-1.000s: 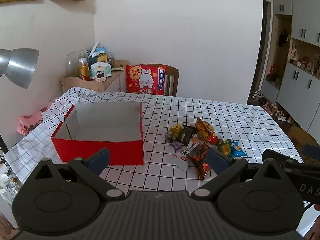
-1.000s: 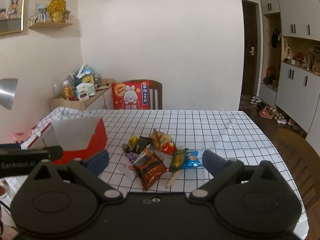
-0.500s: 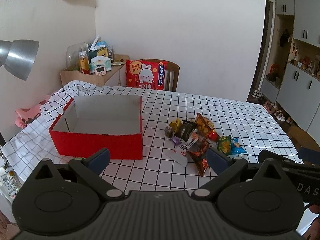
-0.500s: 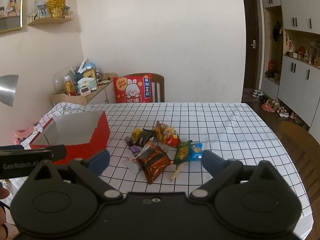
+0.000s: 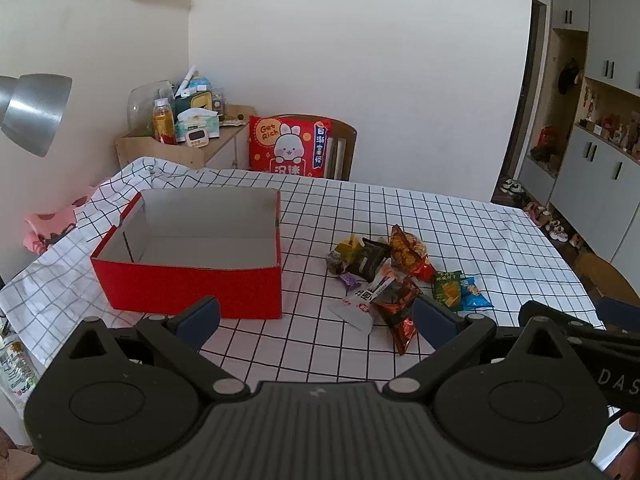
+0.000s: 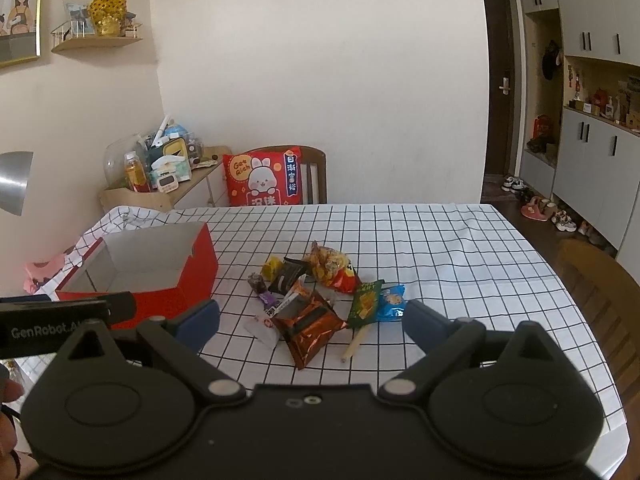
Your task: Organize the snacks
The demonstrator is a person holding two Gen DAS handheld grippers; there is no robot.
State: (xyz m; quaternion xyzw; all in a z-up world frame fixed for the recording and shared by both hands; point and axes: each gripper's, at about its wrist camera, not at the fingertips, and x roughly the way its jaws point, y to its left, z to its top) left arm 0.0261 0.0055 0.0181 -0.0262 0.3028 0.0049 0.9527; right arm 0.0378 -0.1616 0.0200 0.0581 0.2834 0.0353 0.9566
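Observation:
An empty red box [image 5: 192, 284] [image 6: 168, 292] with a white inside stands on the left of the checked tablecloth [image 5: 472, 236]. To its right lies a pile of snack packets [image 5: 384, 276] [image 6: 320, 292]: a brown foil bag [image 6: 312, 324], an orange-red bag [image 6: 332, 268], a green packet [image 6: 364, 304], a blue packet [image 6: 392, 300] and several small ones. My left gripper [image 5: 316, 316] hangs open above the table's near edge, between box and pile. My right gripper [image 6: 310, 318] is open too, just short of the pile, nothing between its fingers.
A wooden chair with a red rabbit cushion [image 5: 290, 146] stands at the table's far side. A cluttered wooden side shelf [image 5: 180, 136] sits at the back left, a metal lamp shade [image 5: 34, 112] at the left. A second chair [image 6: 600, 292] is on the right.
Both grippers have moved forward and slightly lower toward the table; the box and the snack pile appear larger. Neither gripper has closed and nothing on the table has moved.

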